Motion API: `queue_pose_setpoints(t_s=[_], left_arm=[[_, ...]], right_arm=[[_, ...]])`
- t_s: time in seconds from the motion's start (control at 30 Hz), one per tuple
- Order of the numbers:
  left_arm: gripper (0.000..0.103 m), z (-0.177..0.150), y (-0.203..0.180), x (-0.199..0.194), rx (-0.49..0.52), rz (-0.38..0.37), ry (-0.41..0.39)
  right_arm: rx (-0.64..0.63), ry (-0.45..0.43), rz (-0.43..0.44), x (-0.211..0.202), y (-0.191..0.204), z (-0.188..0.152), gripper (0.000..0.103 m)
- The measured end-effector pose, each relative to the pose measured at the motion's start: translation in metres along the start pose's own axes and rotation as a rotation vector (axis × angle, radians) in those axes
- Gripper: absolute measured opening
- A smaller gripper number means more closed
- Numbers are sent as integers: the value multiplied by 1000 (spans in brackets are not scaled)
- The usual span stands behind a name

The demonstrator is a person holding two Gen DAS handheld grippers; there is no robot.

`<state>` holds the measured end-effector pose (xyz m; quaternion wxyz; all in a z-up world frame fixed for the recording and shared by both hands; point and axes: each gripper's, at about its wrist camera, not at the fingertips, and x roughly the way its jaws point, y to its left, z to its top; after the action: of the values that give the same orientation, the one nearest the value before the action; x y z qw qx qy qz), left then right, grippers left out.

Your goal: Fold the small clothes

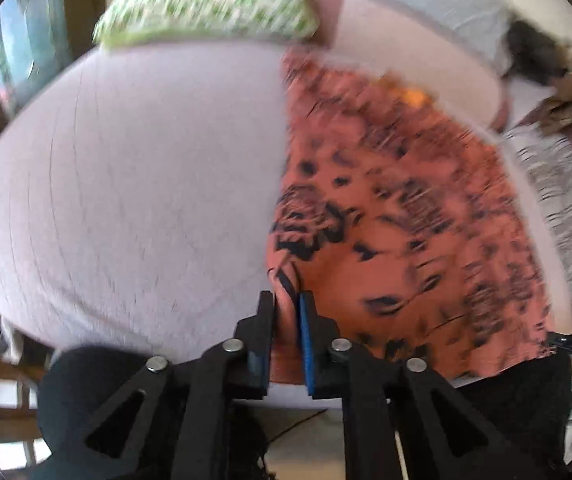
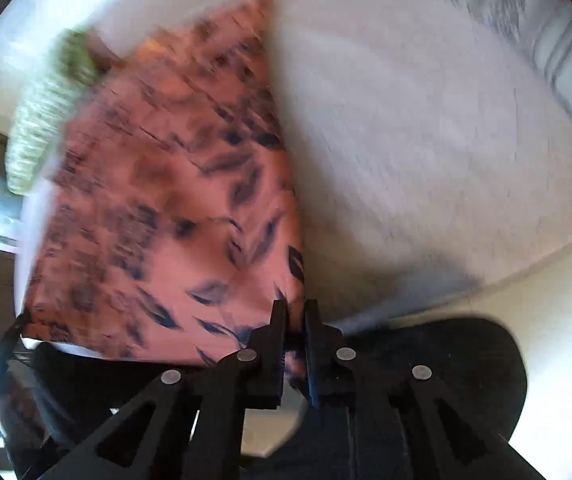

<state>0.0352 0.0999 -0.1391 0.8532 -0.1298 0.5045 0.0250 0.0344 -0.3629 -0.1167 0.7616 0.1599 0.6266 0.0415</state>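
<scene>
An orange garment with black leaf print [image 1: 398, 208] lies spread on a pale lilac bed sheet [image 1: 133, 184]. My left gripper [image 1: 287, 304] is shut on the garment's near left corner. In the right wrist view the same garment [image 2: 165, 200] stretches away to the left, and my right gripper [image 2: 294, 312] is shut on its near right corner. Both views are blurred by motion.
A green-and-white patterned cloth [image 1: 209, 4] lies at the far edge of the bed, also in the right wrist view [image 2: 49, 112]. A striped grey cloth [image 1: 558, 196] and a dark brown item [image 1: 542, 56] lie at the right. The bed's front edge [image 2: 486, 288] is close.
</scene>
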Motion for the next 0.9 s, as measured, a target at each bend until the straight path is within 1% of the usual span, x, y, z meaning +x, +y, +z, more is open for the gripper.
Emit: queue_pose_setpoints(t_s=[0.03,0.07,0.1,0.13,0.17,0.2,0.23,0.27,0.3,0.33,0.37,0.4,0.43,0.47,0.5,0.53,0.57,0.6,0.63,0.67,0.7,0.73,0.77,0.8,0.83,0.87,0.9], left_arm=[[17,-1,3,1,-20,-6,2],[36,-1,4,-3,-33,-19,-10],[51,0,4,-8,-41,-33,-31],[78,2,1,-10,-44,-39,-50],[84,3,-2,-12,-44,-42,-66],[84,2,-6,-11,-35,-46,-78],[84,0,-9,-7,-19,-39,-73],[84,-1,-14,4,12,-18,-49],[81,-3,-16,15,30,6,-11],[50,-5,-20,27,36,11,40],[27,-8,-23,30,48,15,61],[16,-9,-26,24,68,5,41],[12,-9,-29,16,77,-20,27],[12,-8,-33,8,92,-16,-5],[13,-7,-36,5,102,-4,-18],[16,-5,-36,8,97,7,-13],[24,-4,-34,19,79,25,21],[28,-5,-33,26,67,32,53],[34,-5,-33,24,59,22,39],[54,-4,-34,22,57,7,34],[66,-4,-35,20,56,-12,35],[77,-4,-36,19,57,-13,29],[76,-3,-38,22,58,0,25],[70,-3,-38,27,58,12,46],[38,-4,-37,32,56,34,52],[11,0,-36,28,59,16,51],[11,1,-34,23,42,-45,65]], right_arm=[[-16,-19,17,-2,4,-1,15],[-37,-68,28,-10,11,0,34],[-49,-105,28,-16,16,1,53],[-53,-135,16,-22,18,2,91],[-57,-181,-8,-26,21,5,96],[-65,-206,-29,-25,23,6,96],[-70,-180,-47,-17,23,9,96],[-65,-138,-36,-7,22,11,93],[-44,-94,-12,3,16,11,91],[-19,-60,13,9,8,7,63],[11,-16,52,17,3,5,37],[21,-17,65,15,1,3,33],[13,-28,99,6,1,1,16],[14,-32,116,1,2,0,15],[13,-44,119,-5,0,0,15],[15,-51,110,-8,-3,-1,16],[27,-59,92,-4,-5,3,22],[42,-48,74,-3,-9,3,28],[69,-12,68,3,-6,1,49],[81,3,92,6,-6,0,62],[70,-12,110,2,-4,-3,66],[41,-32,84,-1,2,-4,67],[29,-35,76,0,5,-4,67],[29,-25,86,4,6,-4,66],[45,-11,80,8,5,-3,54],[44,-8,73,8,5,-2,27],[47,-1,104,5,3,-1,11]])
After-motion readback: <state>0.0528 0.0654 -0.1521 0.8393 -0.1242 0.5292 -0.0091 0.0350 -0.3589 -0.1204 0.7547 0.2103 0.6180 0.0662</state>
